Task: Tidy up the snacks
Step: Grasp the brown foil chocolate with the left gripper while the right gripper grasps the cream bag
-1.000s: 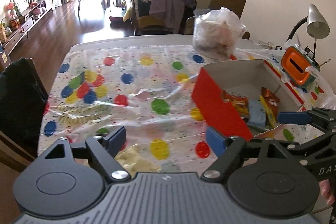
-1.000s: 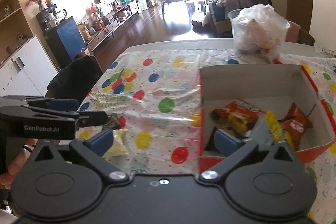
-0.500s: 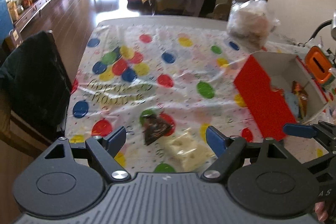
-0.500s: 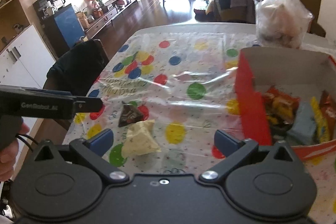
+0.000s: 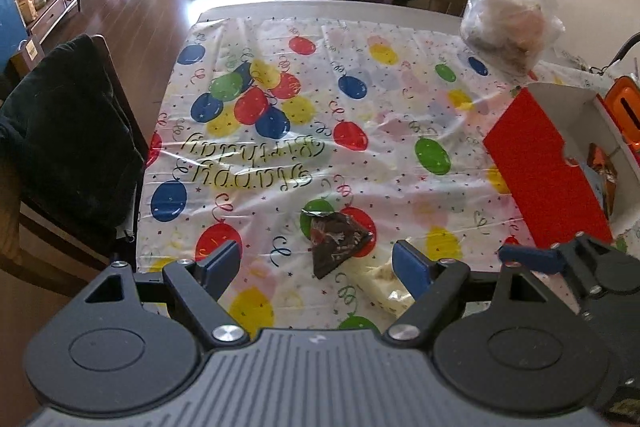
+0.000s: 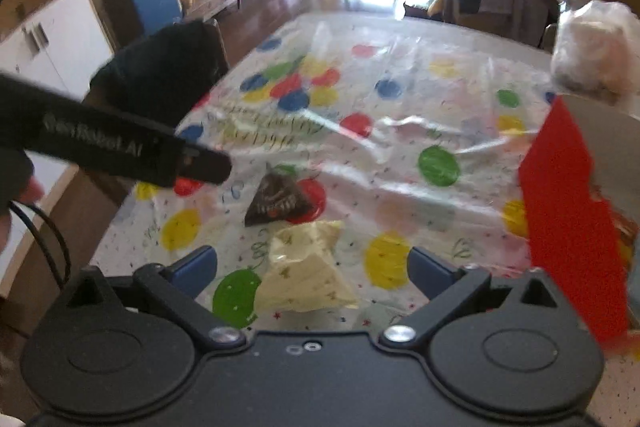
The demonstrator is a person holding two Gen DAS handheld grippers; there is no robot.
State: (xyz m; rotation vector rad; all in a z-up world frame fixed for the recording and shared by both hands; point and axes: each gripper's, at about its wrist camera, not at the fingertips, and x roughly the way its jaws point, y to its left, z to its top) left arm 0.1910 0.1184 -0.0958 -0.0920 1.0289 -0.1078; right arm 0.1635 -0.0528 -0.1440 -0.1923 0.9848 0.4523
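Low in the left-wrist frame, the left gripper [image 5: 316, 261] gapes wide, empty, framing a dark packet [image 5: 338, 241]; red box [image 5: 548, 167] at right. Low in the right-wrist frame (blurred), the right gripper [image 6: 312, 265] gapes empty over a pale packet [image 6: 306, 273].

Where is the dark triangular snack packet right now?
The dark triangular packet lies on the balloon tablecloth, between the open left gripper fingers in its view, beside the pale yellow packet, left of the red box.

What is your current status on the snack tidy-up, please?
Both grippers open, empty. Dark packet and pale packet loose on tablecloth, outside red box. Nothing in the way.
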